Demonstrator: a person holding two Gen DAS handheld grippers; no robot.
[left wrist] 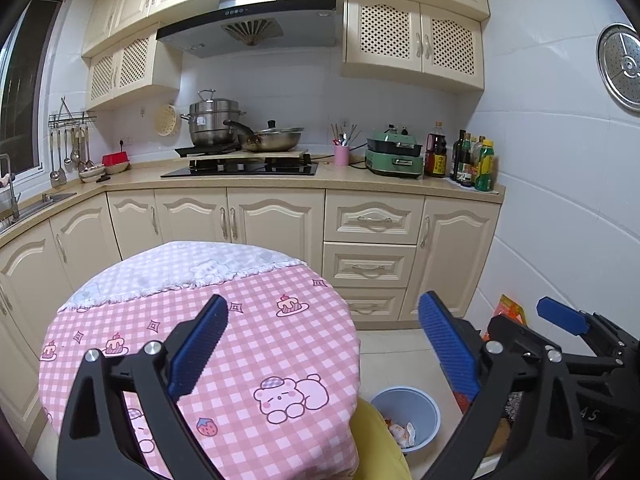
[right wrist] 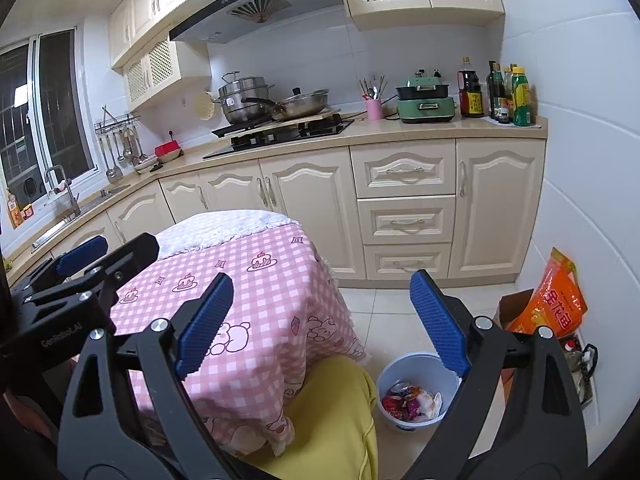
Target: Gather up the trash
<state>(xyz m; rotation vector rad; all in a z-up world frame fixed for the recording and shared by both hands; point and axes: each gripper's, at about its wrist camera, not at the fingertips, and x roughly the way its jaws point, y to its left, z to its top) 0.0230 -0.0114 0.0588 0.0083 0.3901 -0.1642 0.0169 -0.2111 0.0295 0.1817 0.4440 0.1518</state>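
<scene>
1. Left gripper (left wrist: pixel 322 322), lower centre of the left wrist view: jaws spread wide with nothing between the blue pads, hanging over the pink checked tablecloth (left wrist: pixel 248 344). No scrap shows on the cloth here, so a closing pinch would likely catch only fabric and drag the cloth off the table.
2. Yellow cushion or seat (right wrist: pixel 332 412), lower centre of the right wrist view, sits under the cloth's drape just beside the bin. It may hide fallen litter; a reach past it could also snag the hem.
3. Right gripper (right wrist: pixel 322 318), lower centre of the right wrist view: jaws likewise spread and empty, pointing over the table edge toward the floor.
4. Blue trash bin (right wrist: pixel 416 396), lower right of centre in the right wrist view, stands on the floor tiles near the table foot and already holds crumpled wrappers (right wrist: pixel 408 400), the task's thing. It looks light; a low swing of either gripper could tip it and spill them.
5. Orange bag (right wrist: pixel 554 300) in a cardboard box (right wrist: pixel 514 306), far right of the same view, beside the wall. It may pass for rubbish; seizing it would be a likely mistake.
</scene>
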